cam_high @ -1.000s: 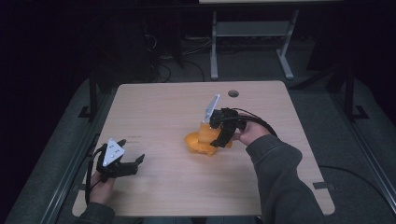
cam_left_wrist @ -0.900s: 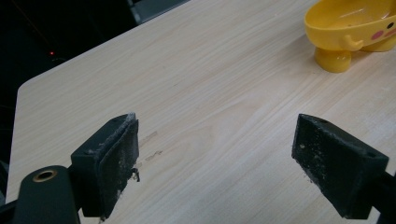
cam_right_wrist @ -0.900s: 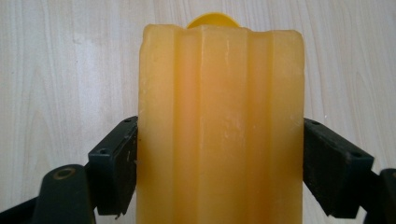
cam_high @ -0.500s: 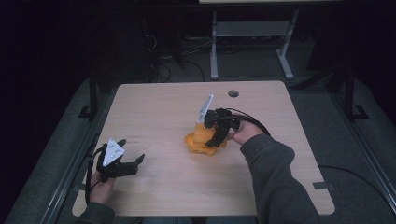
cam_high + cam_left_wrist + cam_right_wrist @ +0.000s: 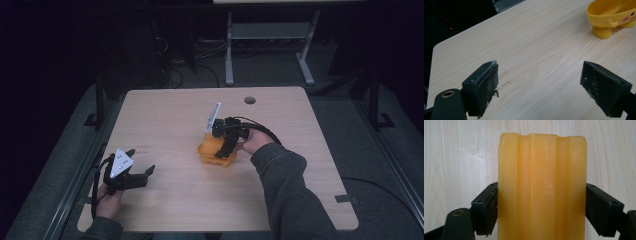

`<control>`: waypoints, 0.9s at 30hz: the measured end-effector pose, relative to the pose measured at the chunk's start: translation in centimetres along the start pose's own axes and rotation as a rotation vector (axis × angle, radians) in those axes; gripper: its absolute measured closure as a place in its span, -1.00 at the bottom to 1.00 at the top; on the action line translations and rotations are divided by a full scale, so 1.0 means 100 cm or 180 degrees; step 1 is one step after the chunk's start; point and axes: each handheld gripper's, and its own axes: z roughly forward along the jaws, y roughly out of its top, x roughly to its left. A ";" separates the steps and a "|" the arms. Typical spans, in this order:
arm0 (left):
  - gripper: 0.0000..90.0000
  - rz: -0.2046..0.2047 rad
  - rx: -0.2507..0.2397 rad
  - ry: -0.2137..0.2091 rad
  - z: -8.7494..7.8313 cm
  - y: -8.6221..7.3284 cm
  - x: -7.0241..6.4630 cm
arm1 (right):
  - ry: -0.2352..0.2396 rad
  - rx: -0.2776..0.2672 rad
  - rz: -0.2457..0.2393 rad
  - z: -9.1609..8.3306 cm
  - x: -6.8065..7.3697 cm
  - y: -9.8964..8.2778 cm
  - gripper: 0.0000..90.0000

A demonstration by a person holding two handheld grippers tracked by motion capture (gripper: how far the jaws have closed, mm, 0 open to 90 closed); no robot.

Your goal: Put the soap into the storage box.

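Observation:
My right gripper [image 5: 541,205] is shut on an amber, ridged bar [image 5: 541,170] that looks like soap, with a jaw pressed against each long side. In the high view this gripper [image 5: 222,150] hangs over a yellow-orange dish [image 5: 212,155] at the table's middle, tips pointing down. The same dish [image 5: 614,15] stands on short feet with a pink cheek mark, far from my left gripper [image 5: 546,82]. That left gripper [image 5: 141,161] rests open near the front left corner, nothing between its jaws.
The wooden table [image 5: 165,115] has a round cable hole [image 5: 249,100] at the back right. A white desk frame [image 5: 270,30] stands on the dark floor beyond. The right sleeve [image 5: 285,190] crosses the table's front right part.
My right gripper has shifted a little to the left over the dish. The dish and the left gripper have stayed where they were.

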 end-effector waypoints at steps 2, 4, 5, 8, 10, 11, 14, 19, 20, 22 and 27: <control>-0.69 0.0003 0.0001 0.0002 0.000 0.000 0.000 | 0.0004 0.0032 0.0013 0.002 0.000 0.000 -0.54; -0.69 -0.0006 -0.0019 0.0001 0.000 0.000 0.000 | 0.0004 0.0028 0.0015 0.004 -0.001 0.001 -0.54; -0.69 0.0005 -0.0011 0.0003 0.000 0.000 0.000 | 0.0008 0.0026 0.0016 0.004 -0.001 0.001 -0.54; -0.69 0.0004 -0.0008 0.0000 0.000 0.000 0.000 | 0.0019 0.0032 0.0010 0.006 -0.001 0.002 -0.54; -0.69 0.0002 -0.0006 -0.0001 0.000 0.000 0.000 | 0.0044 0.0029 0.0010 0.008 -0.001 0.003 -0.54; -0.69 0.0007 -0.0006 -0.0001 0.000 0.000 0.000 | 0.0034 0.0042 0.0007 0.009 -0.001 0.004 -0.54; -0.69 0.0008 0.0009 -0.0001 0.000 0.000 0.000 | 0.0042 0.0062 0.0025 0.012 -0.002 0.004 -0.54; -0.69 0.0010 0.0011 0.0000 0.000 0.000 0.000 | 0.0066 0.0097 0.0051 0.015 -0.003 0.005 -0.54; -0.69 0.0011 0.0009 0.0002 0.000 0.000 0.000 | 0.0055 0.0112 0.0049 0.015 -0.003 0.006 -0.54; -0.69 0.0012 0.0010 0.0002 0.000 0.000 0.000 | 0.0058 0.0126 0.0066 0.017 -0.003 0.006 -0.54; -0.69 0.0010 0.0008 0.0003 0.000 0.000 0.000 | 0.0046 0.0114 0.0085 0.018 -0.003 0.007 -0.54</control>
